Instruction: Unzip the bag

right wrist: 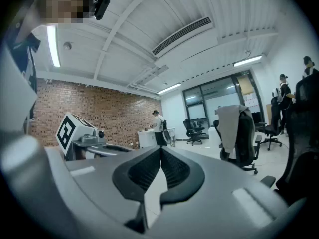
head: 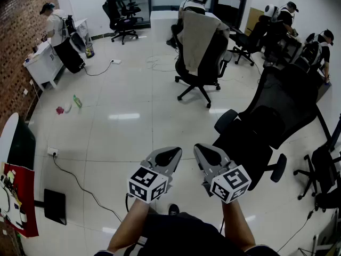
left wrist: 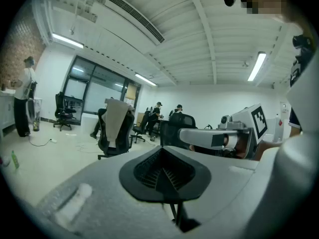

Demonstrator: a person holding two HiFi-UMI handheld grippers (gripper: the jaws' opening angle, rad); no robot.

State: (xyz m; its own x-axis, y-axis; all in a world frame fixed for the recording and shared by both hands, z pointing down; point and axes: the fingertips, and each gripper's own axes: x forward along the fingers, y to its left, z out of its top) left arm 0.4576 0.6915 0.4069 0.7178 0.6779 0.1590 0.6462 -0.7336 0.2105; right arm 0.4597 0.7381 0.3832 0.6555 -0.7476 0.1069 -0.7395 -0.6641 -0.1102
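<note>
Though looking steeply down from the head, can spot no bag: just left tool (head: 169,156) and right tool (head: 206,154) side by side above floor (head: 122,137). Left gripper view: jaws pressed together, nothing between. Right gripper view: same, closed on nothing. Bag's direction, nearer hand: no way to judge.

You're standing on a pale glossy floor (head: 133,127). Near its left edge lie a green bottle (head: 78,101), a pink scrap (head: 59,110) and a white power strip (head: 52,152) with its black cable (head: 80,185). A cloth-draped chair (head: 202,63) stands toward the far edge, and a black mesh chair (head: 266,132) is at the right.
</note>
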